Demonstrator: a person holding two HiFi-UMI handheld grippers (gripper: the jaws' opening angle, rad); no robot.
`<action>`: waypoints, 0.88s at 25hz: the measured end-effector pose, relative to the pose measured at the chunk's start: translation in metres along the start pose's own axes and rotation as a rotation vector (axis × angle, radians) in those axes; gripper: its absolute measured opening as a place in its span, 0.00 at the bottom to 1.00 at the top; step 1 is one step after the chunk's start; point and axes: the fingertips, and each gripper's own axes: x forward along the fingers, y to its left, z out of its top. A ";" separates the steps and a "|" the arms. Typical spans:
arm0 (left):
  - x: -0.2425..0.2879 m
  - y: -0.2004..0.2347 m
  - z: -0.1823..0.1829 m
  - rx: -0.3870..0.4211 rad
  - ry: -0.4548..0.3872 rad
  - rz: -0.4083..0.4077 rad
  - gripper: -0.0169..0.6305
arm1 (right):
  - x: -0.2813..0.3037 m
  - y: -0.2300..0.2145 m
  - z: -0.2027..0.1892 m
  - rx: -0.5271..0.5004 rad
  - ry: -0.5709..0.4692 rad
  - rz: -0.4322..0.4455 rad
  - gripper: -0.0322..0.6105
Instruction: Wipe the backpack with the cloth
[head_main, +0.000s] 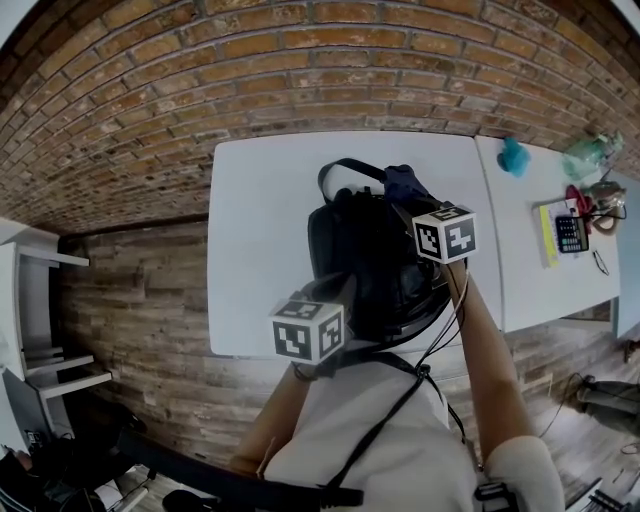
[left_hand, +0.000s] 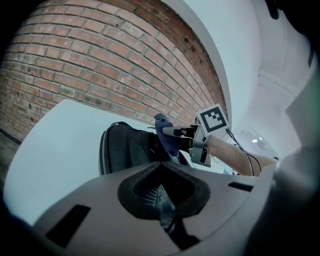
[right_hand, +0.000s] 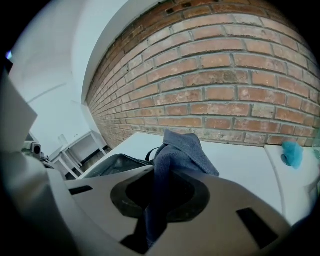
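Note:
A black backpack (head_main: 365, 262) lies in the middle of the white table (head_main: 260, 220). My left gripper (head_main: 343, 292) is at the backpack's near end, shut on a fold of its dark fabric (left_hand: 162, 202). My right gripper (head_main: 408, 203) hovers over the backpack's far right part, shut on a blue cloth (head_main: 403, 184). In the right gripper view the cloth (right_hand: 181, 150) stands up out of the jaws and droops forward, with the backpack (right_hand: 111, 165) below to the left. The left gripper view shows the backpack (left_hand: 127, 147) and the right gripper (left_hand: 172, 132) holding the cloth (left_hand: 166, 136) above it.
A brick wall (head_main: 300, 70) runs behind the table. A second white table (head_main: 540, 280) to the right carries a teal object (head_main: 514, 157), a calculator (head_main: 571, 234) and a clear bag (head_main: 590, 152). White shelving (head_main: 35, 300) stands at the left on the wood floor.

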 end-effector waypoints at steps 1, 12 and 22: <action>0.000 0.001 0.000 -0.001 0.001 0.000 0.03 | 0.003 0.001 -0.003 -0.003 0.014 0.001 0.12; -0.001 0.003 -0.001 -0.001 0.005 -0.003 0.03 | 0.001 0.005 -0.027 0.004 0.058 0.010 0.12; -0.001 0.000 -0.004 -0.001 0.006 -0.009 0.03 | -0.015 0.014 -0.049 0.015 0.078 0.011 0.12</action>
